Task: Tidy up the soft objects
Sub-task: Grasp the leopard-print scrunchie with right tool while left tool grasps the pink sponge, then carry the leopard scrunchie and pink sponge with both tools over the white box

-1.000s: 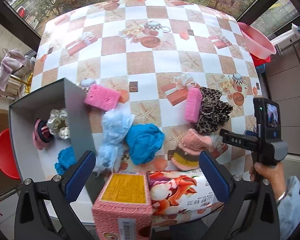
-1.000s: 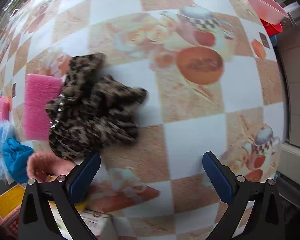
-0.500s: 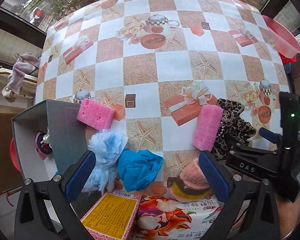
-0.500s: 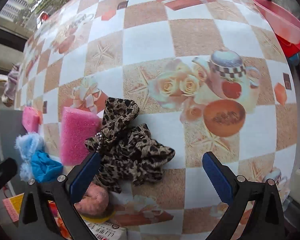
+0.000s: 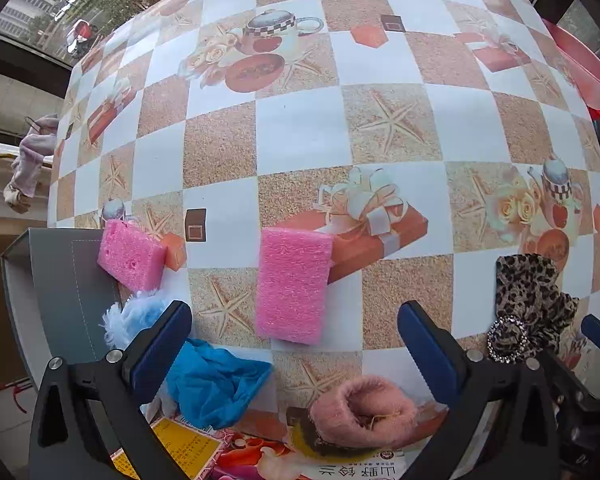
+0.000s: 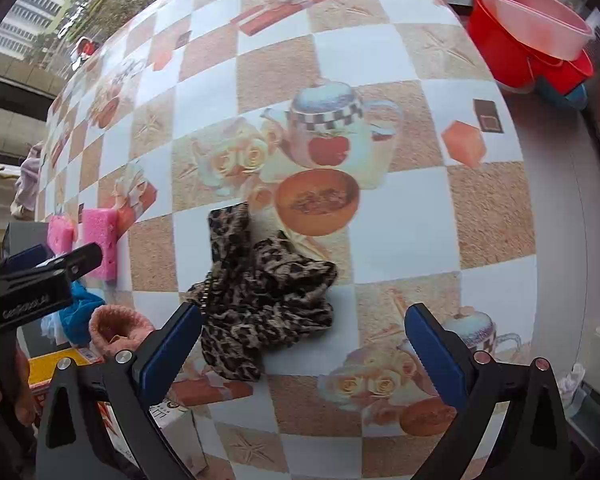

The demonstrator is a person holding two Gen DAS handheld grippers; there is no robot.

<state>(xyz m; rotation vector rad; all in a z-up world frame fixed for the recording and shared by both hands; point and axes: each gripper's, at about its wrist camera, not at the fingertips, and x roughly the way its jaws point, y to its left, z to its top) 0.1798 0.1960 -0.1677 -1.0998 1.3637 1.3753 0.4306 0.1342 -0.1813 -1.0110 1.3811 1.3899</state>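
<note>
meanwhile, on a table (image 5: 300,128) under a checkered cloth printed with teapots and gift boxes, two hand-held grippers hang over a scatter of soft things. the left gripper (image 5: 294,344) has its jaws spread wide and holds nothing; between its blue pads lies an upright pink sponge (image 5: 294,284), apart from both fingers. only the left wrist view shows the second pink sponge (image 5: 132,254) clearly, lying against the rim of a grey box (image 5: 66,280) at the table's left edge, with a pale blue fluffy piece (image 5: 134,316) just below it and a blue cloth (image 5: 214,384) beside that. a pink knitted hat (image 5: 362,410) sits at the near edge, partly on a printed tissue pack (image 5: 340,466) next to a yellow-topped carton (image 5: 180,452).

the right gripper (image 6: 302,354) is likewise wide open and empty. its view alone shows the leopard-print scrunchie (image 6: 260,296) in full, lying just ahead of and beside the left pad, not gripped; the left view catches only part of it near the table's right edge. the right view also takes in stacked red and pink basins (image 6: 528,44) off the far right corner, and the left gripper from the side, with a hand (image 6: 4,392) on it at the frame's left edge.
</note>
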